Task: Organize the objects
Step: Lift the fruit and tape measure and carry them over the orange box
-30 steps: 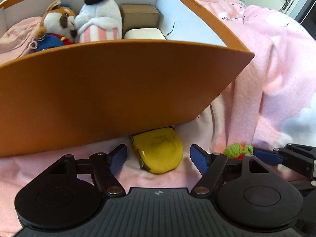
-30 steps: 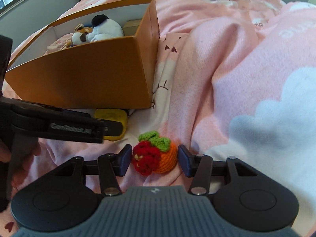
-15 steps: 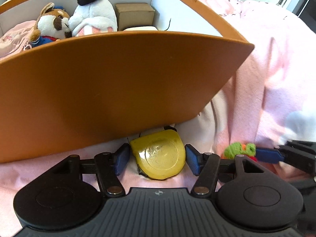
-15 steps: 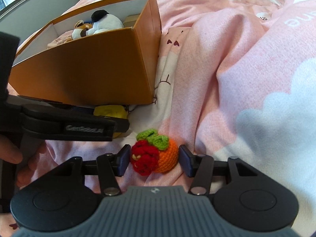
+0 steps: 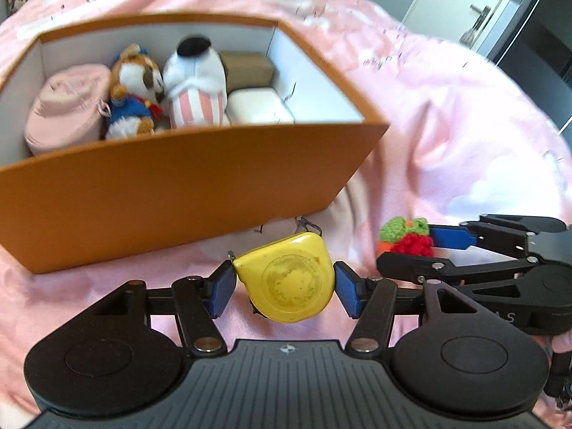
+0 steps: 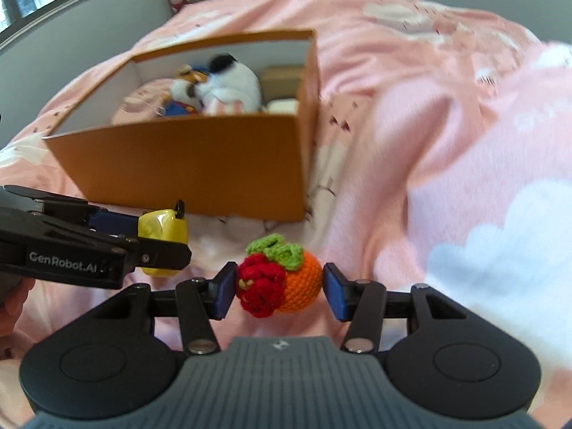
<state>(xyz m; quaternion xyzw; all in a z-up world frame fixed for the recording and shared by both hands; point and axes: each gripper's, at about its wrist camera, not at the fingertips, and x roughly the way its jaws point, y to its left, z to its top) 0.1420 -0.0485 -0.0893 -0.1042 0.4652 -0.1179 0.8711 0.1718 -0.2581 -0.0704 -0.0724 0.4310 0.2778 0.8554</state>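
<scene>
The yellow tape measure [image 5: 287, 279] is a hard, smooth plastic case, compact and likely a little heavy for its size, so it could slip if pinched on its rounded corners; the flat side walls are the sound place to take it, and that is where the left gripper [image 5: 285, 291] has it, one blue pad pressed to each side with the round face turned up toward the camera. Its jaws stand about half apart, clamped on the case, which appears lifted clear of the pink bedspread [image 5: 447, 136] just in front of the near wall of the orange box [image 5: 178, 186]. The crocheted fruit [image 6: 279, 279], a red berry joined to an orange ball under green leaves, is soft, light and springy; it will give under pressure rather than break, and a squeeze across its widest middle should hold it. The right gripper [image 6: 279, 291] grips it so, the left pad against the red part and the right pad at the orange part, jaws roughly half apart, to the right of the tape measure and nearer than the box. Inside the box, a pink pouch [image 5: 68, 107] lies at the left, then a brown-and-white plush dog [image 5: 134, 89], a white plush in pink stripes [image 5: 196, 85], a brown carton [image 5: 246, 68] and a white case [image 5: 259, 105], leaving little free floor on the right.
</scene>
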